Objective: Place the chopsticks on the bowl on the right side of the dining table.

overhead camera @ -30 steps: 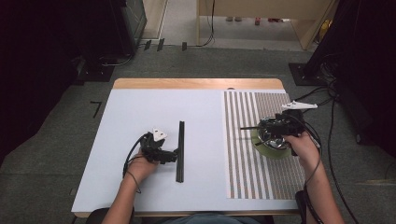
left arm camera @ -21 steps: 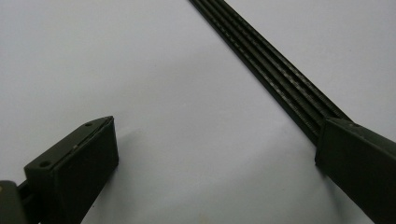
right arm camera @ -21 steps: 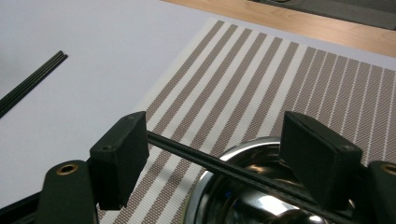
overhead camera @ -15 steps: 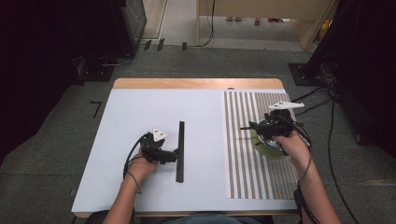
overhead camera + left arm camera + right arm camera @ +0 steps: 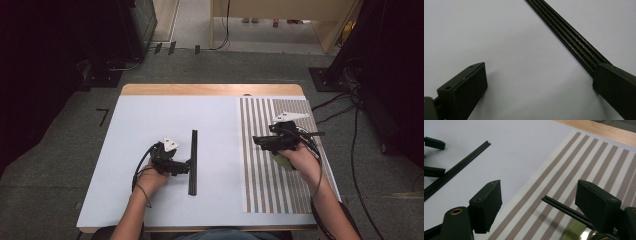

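Your left gripper rests on the pale sheet covering the left part of the table, its jaws spread wide, one of them touching the near half of the long black ribbed strip that lies near-to-far on the sheet, with nothing pinched between them. Your right gripper hovers over the striped mat on the right, pointing left; its jaws have just been opening and stand wide apart, and a thin black rod lies beside one jaw without being pinched.
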### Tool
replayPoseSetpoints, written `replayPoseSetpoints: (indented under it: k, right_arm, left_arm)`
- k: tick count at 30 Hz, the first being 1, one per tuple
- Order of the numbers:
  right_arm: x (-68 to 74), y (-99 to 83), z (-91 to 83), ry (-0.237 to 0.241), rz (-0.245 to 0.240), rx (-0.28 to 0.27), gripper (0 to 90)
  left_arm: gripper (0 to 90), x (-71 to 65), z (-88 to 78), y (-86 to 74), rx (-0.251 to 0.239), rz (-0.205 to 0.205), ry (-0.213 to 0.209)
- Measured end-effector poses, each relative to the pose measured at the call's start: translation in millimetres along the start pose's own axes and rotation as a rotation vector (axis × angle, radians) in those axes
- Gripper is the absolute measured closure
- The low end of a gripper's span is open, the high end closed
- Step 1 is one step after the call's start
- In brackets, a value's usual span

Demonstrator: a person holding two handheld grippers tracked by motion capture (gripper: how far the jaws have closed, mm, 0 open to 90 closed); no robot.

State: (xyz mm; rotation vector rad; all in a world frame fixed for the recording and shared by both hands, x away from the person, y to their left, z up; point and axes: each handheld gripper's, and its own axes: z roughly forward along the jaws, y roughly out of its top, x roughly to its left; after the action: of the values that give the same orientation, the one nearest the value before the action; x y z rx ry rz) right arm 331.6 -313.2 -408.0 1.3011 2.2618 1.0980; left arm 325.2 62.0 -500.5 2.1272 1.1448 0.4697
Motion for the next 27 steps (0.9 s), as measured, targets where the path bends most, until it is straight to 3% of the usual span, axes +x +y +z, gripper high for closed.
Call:
replayPoseSetpoints:
  k: [27]
  right_arm:
    - [58.6,0.4,24.6,0.076,-0.085,0.017,18.6]
  left_arm:
    - [0.0,-0.2,0.1,-0.1,-0.003,-0.003,0.0]
